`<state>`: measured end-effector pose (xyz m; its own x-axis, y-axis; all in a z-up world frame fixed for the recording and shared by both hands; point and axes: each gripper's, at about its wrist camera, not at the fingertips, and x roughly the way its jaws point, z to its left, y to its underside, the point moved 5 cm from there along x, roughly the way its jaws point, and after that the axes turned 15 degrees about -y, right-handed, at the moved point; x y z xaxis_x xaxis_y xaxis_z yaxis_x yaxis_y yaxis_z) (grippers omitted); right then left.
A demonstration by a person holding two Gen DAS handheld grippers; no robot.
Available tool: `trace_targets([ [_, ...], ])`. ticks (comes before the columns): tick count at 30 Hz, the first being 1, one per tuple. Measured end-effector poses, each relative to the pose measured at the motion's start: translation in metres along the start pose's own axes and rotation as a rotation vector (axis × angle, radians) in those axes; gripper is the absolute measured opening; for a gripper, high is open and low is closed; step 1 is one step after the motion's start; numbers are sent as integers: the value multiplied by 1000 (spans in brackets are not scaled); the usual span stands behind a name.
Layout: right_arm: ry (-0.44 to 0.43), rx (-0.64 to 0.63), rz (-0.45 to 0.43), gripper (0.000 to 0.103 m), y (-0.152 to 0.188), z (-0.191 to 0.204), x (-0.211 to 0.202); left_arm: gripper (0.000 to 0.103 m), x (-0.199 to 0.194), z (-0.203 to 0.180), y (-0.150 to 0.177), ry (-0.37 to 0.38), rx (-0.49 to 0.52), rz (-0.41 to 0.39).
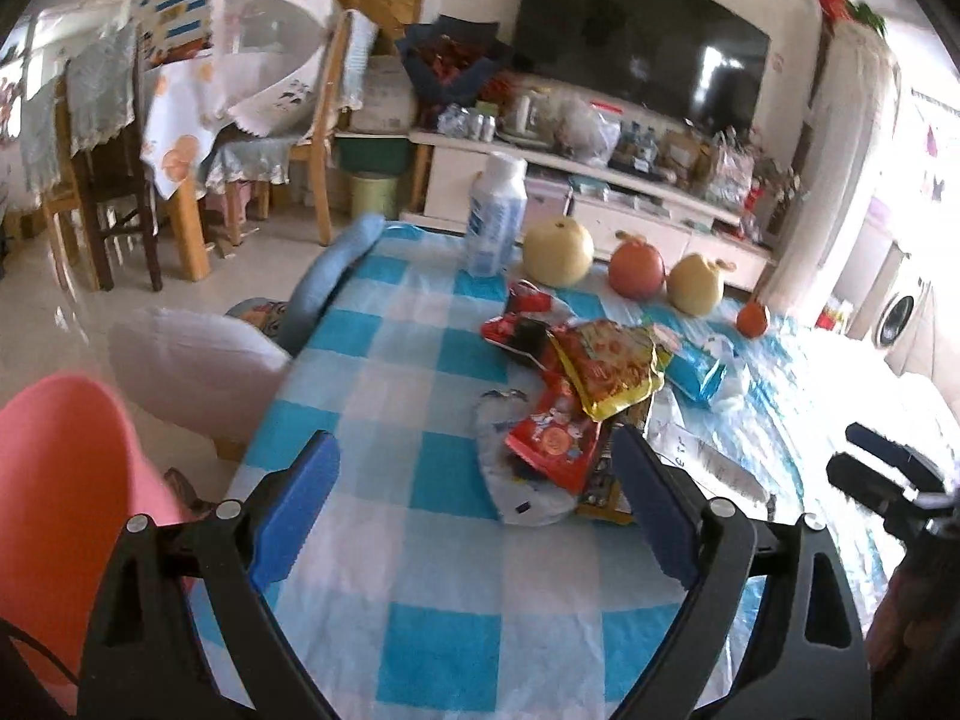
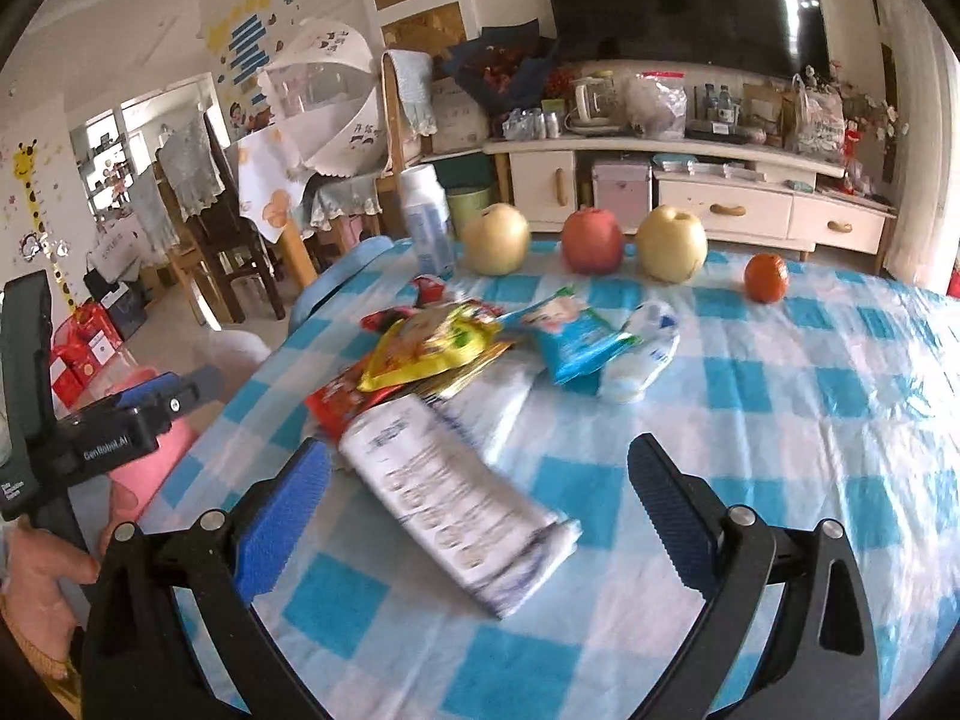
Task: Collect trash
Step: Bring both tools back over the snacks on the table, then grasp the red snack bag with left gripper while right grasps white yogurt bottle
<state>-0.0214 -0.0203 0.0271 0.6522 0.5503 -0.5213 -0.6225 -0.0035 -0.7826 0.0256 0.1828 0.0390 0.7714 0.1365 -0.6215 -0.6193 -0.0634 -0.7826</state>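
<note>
Left wrist view: the left gripper (image 1: 474,501) stands with jaws wide apart and empty above the blue-and-white checked tablecloth (image 1: 420,618), just short of the heap of crumpled snack wrappers (image 1: 576,396), which lies nearer than the white plastic bottle (image 1: 497,216). Right wrist view: the right gripper (image 2: 477,516) is likewise spread and unloaded, a white printed packet (image 2: 456,498) lying untouched between its blue pads (image 2: 282,516), at the near edge of the wrapper heap.

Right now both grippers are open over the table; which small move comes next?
Probably ease the right gripper down around the white wrapper and close. It lies flat on the checked cloth, nearest and already between the open jaws, apart from the fruit. The left gripper is open short of the red wrapper.
</note>
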Motion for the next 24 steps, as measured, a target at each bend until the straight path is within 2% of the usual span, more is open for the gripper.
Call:
trace_targets([
  [3,-25,41,26,98,-3,-20,6,69,10,-18,-3,-8,62,0],
  [4,-38,67,31,98,-4,-29,8,67,16,-25,-2,-12,88,9],
  [8,-73,155,50,98,-5,-56,13,67,34,-41,-4,-24,152,23],
  [15,-90,296,56,98,-7,-101,23,67,60,-54,-7,-20,177,72],
  [22,-118,442,-1,97,-11,-139,29,67,76,-70,-2,-18,231,105],
  [24,-119,455,-8,90,-12,-143,32,67,78,-72,-2,-15,240,104],
])
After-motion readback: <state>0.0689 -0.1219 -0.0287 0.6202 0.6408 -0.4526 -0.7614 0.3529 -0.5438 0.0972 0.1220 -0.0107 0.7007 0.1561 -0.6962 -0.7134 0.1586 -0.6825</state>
